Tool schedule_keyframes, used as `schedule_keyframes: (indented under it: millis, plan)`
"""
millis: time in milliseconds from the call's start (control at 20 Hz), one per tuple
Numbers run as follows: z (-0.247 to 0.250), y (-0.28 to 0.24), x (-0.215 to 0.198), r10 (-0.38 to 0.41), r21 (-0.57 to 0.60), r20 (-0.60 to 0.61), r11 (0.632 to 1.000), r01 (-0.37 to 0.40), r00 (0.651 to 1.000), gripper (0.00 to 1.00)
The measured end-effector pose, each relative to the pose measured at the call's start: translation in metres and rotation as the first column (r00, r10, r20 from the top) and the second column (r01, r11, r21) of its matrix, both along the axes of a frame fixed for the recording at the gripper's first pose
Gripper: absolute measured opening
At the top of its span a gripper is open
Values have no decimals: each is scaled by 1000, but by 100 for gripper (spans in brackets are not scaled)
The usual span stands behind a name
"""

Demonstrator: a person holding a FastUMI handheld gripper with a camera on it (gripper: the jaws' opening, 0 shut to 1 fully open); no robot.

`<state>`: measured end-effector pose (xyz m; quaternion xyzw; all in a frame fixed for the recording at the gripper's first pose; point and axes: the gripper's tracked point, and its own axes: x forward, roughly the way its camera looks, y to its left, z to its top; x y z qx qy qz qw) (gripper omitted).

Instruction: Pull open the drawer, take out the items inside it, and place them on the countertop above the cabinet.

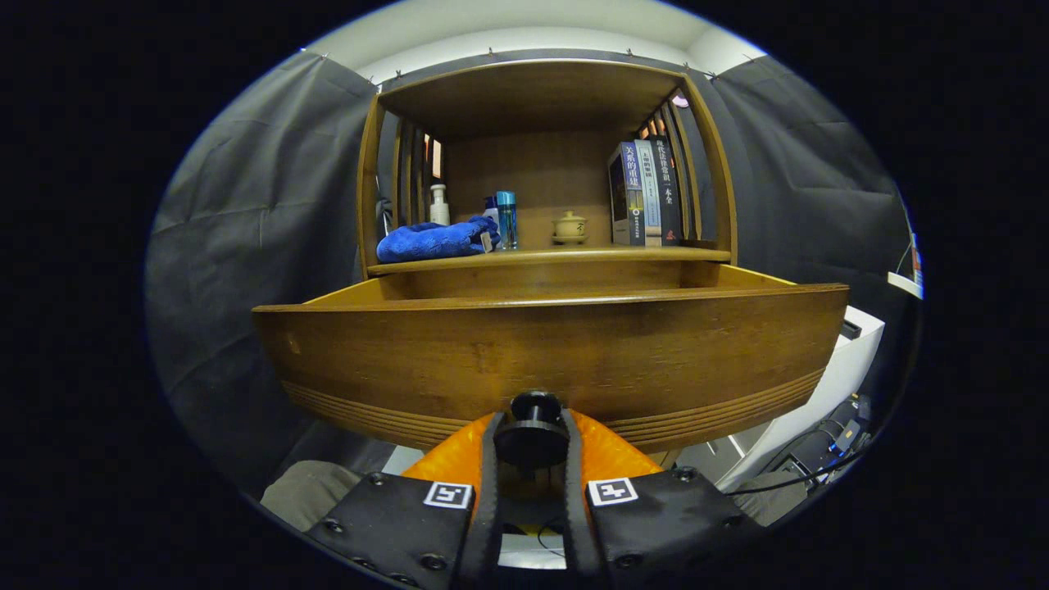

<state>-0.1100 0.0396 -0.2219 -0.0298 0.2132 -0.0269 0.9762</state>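
Note:
A wooden drawer stands pulled out from the cabinet, its broad front panel facing me. My gripper is shut on the drawer's round black knob, one finger pressing on each side of it. The drawer's inside is hidden behind its front panel. Above it, the countertop is a wooden shelf edge. On the countertop lie a folded blue towel, a white pump bottle, a blue bottle, a small tea pot and several upright books.
The cabinet's upper frame arches over the countertop, with slatted sides. Grey cloth walls surround it. A white unit with cables at its base stands to the right, below the drawer level.

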Motion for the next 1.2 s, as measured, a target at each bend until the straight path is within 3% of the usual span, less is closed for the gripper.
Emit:
schedule_keyframes:
  millis: [500,750,850,950,1100,1200]
  plan:
    - [-7,-3,-13,-12,-11,-16,1000,12,1000,39]
    - [-6,7,-13,15,-10,-10,1000,-15,1000,55]
    - [-1,13,-19,46,-26,-5,999,-46,999,76]
    - [32,22,-25,79,-18,61,997,-78,995,97]
    - [134,32,5,137,-63,244,990,-125,960,98]
    - [205,38,41,187,-121,283,980,-159,941,98]
